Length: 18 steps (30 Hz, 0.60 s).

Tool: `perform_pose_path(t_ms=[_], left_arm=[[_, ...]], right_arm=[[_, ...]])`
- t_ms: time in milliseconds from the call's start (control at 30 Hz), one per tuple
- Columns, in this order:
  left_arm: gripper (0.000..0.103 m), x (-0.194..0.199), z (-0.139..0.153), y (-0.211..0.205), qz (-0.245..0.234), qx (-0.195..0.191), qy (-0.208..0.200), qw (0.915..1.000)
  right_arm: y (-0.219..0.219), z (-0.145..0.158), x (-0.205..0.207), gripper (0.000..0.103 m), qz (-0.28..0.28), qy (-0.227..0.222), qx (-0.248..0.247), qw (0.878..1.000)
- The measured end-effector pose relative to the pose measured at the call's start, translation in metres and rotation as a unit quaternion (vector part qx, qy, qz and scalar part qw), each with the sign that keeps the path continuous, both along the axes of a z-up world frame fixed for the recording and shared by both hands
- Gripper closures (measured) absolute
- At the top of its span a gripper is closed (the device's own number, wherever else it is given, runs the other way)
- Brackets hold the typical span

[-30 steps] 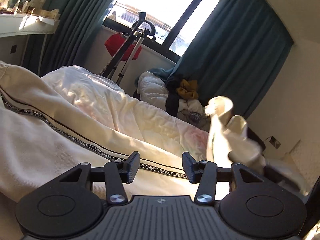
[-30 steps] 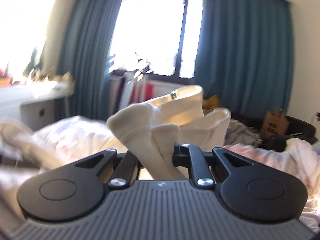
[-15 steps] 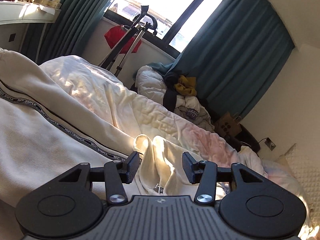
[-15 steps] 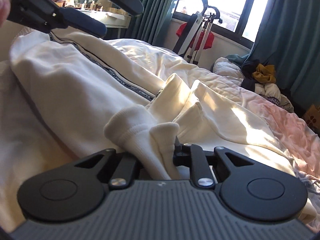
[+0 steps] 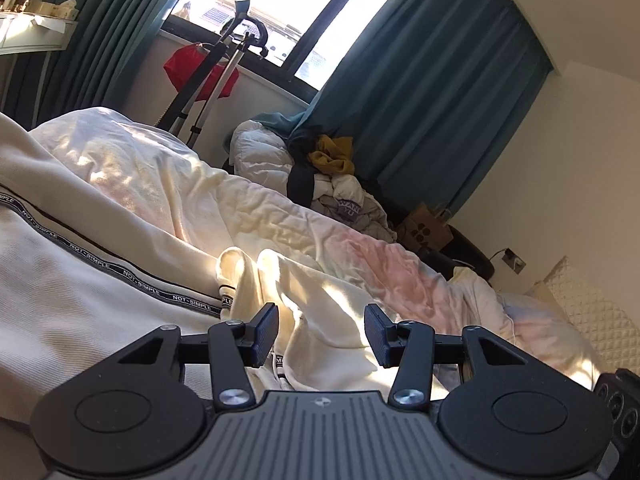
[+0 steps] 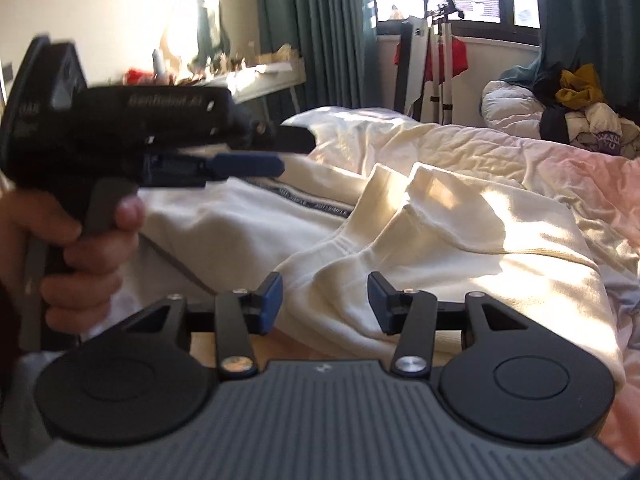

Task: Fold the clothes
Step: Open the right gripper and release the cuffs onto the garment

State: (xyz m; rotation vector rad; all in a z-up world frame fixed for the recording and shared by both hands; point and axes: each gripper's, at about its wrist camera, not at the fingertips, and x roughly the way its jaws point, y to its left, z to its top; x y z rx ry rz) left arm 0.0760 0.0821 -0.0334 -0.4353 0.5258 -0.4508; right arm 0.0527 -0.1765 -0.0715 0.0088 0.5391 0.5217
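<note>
Cream garment (image 6: 460, 240) lies spread on the bed (image 6: 580, 176), its ribbed cuffs (image 6: 340, 256) bunched at the near edge and a black lettered stripe (image 5: 132, 276) running along its body. Right gripper (image 6: 325, 300) sits just at the cuffs with jaws spread; they have just been opening, and the cuff fabric lies between the pads without being pressed. Left gripper (image 5: 321, 334) hovers low over the garment, jaws spread about halfway, folds of cream cloth below and between them, nothing pinched. In the right wrist view the left gripper (image 6: 280, 152) shows from the side, blurred, above the garment's striped part, with a hand (image 6: 80, 248) wrapped round its grip. Sunlight patches fall across the garment's folded flaps (image 6: 432, 196). Beyond the garment, the bed's pinkish cover (image 5: 384, 272) is rumpled. Past the bed's far side, a clothes pile (image 5: 332, 176) with a yellow piece sits under the teal curtain (image 5: 432, 92). A black stand (image 5: 216, 68) with red cloth leans by the window (image 5: 280, 4). A quilted pillow (image 5: 592, 312) lies right of the garment.
</note>
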Motion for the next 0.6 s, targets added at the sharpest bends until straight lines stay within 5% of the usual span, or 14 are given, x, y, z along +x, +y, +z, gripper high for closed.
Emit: perform_pose_path(t_ms=[167,300,500,600], left_arm=[[0.054,0.004,-0.011,-0.021,-0.032,0.038,0.016,0.9986],[0.055,0.003,-0.017,-0.04,-0.063,0.068,0.025,0.9953],[0.061,0.007,-0.033,-0.061,-0.072,0.125,0.046,0.9885],[0.066,0.013,-0.041,-0.062,-0.071,0.129,0.059,0.9873]], right_arm=[[-0.029,0.001,0.037,0.053,-0.09,0.023,0.024,0.995],[-0.053,0.005,0.091,0.053,-0.11,0.054,0.062,0.99],[-0.05,-0.006,0.167,0.051,-0.086,0.122,0.133,0.98],[-0.027,-0.018,0.182,0.051,-0.054,0.126,0.11,0.984]])
